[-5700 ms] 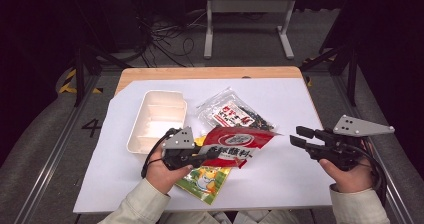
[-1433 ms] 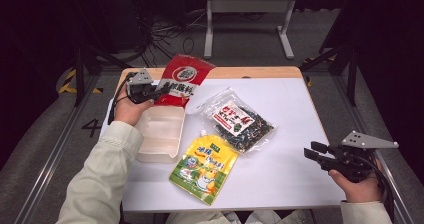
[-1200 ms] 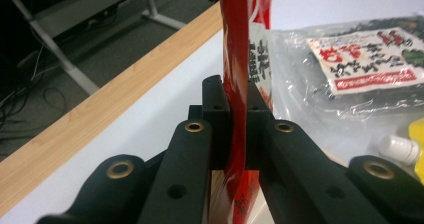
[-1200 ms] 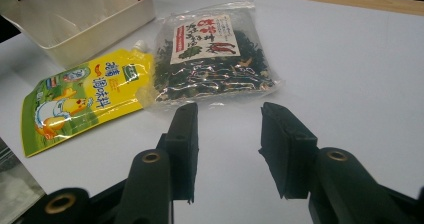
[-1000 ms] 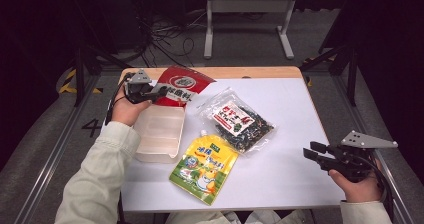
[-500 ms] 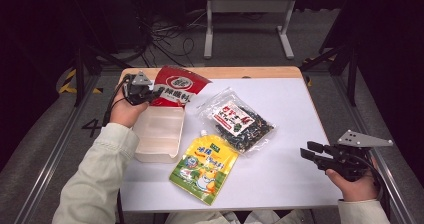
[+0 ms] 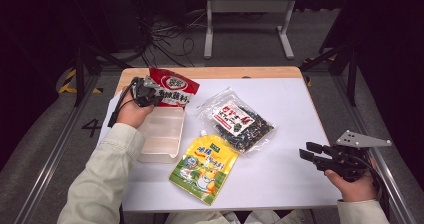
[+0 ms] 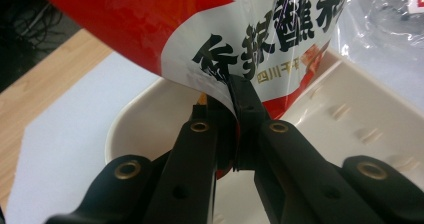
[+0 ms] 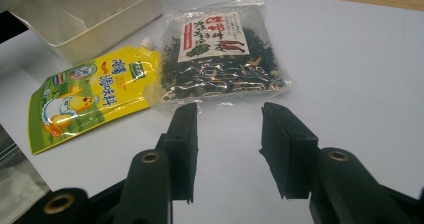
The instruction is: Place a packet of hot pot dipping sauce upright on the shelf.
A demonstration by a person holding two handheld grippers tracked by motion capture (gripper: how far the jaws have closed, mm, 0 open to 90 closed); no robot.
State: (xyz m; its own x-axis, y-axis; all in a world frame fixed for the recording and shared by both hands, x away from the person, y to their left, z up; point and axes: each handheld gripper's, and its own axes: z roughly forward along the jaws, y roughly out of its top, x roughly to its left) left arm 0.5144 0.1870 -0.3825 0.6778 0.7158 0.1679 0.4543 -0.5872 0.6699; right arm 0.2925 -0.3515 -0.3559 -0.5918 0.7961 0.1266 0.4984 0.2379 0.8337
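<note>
My left gripper (image 7: 150, 95) is shut on the lower edge of a red and white snack bag (image 7: 172, 86) and holds it over the far end of a cream plastic tray (image 7: 161, 134). In the left gripper view the bag (image 8: 240, 29) hangs just above the tray's rim (image 8: 150, 99), pinched at the left gripper (image 8: 232, 99). My right gripper (image 7: 306, 152) hovers open near the table's right front edge. Its jaws point at a clear bag of dark dried food (image 9: 222, 59) and a yellow spouted pouch (image 9: 85, 96), both lying flat on the white table.
The clear bag (image 7: 235, 121) lies mid-table and the yellow pouch (image 7: 204, 165) near the front edge, right of the tray. The white table sheet (image 7: 290, 109) has bare room at the right. Cables and a metal stand (image 7: 247, 19) sit on the floor behind.
My left gripper carried the red bag from mid-table to the far left and has lowered it toward the tray's far end. The right gripper drifted slightly left and stays open.
</note>
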